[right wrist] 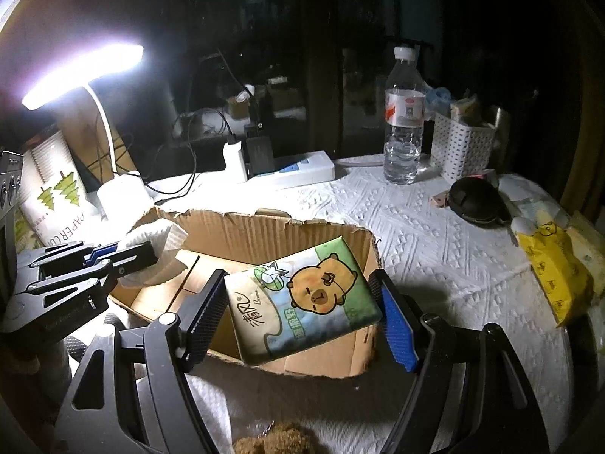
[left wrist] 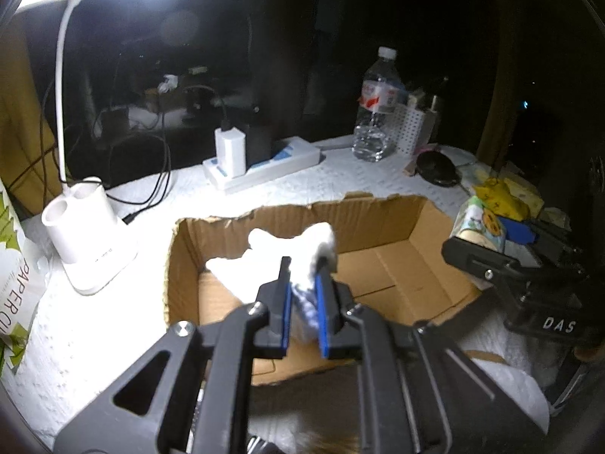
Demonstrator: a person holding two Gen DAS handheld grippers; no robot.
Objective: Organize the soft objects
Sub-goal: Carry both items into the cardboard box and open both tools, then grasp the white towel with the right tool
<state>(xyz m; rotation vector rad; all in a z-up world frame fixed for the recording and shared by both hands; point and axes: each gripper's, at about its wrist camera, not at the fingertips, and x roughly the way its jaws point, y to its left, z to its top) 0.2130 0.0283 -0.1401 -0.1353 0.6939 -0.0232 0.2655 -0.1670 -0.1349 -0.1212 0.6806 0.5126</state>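
Far left, a paper-cup sleeve (right wrist: 56, 196) stands by the lit lamp (right wrist: 83, 75), whose white base (left wrist: 87, 234) sits just beside the box (left wrist: 302, 223). And here's the left gripper (left wrist: 304, 291), jaws pinched tight on a white tissue (left wrist: 291, 249). The sheet pokes out past the fingertips, fanning up and away over the box's left end, crumpled between the blue pads (left wrist: 322, 314). In the right wrist view the same gripper (right wrist: 124, 261) hangs at the box's left rim, the tissue (right wrist: 155, 242) spreading out to its right above the opening.

The box (right wrist: 264, 227) is open-topped cardboard with ragged torn edges, and its brown floor shows bare.

Now the right gripper (right wrist: 302, 302): jaws spread wide and clamped on a tissue pack (right wrist: 302, 295) printed with a brown cartoon animal. The pack hangs over the box's near right corner, face up towards the camera. Its long axis runs slantwise between the fingers, the left end dipped low and near, the right end lifted.

Behind the box lie a power strip (right wrist: 298, 170) and a water bottle (right wrist: 404, 121); then a white basket (right wrist: 461, 151) with items I cannot make out. Far right, a yellow pack (right wrist: 556, 265) lies on the white cloth (right wrist: 435, 234).
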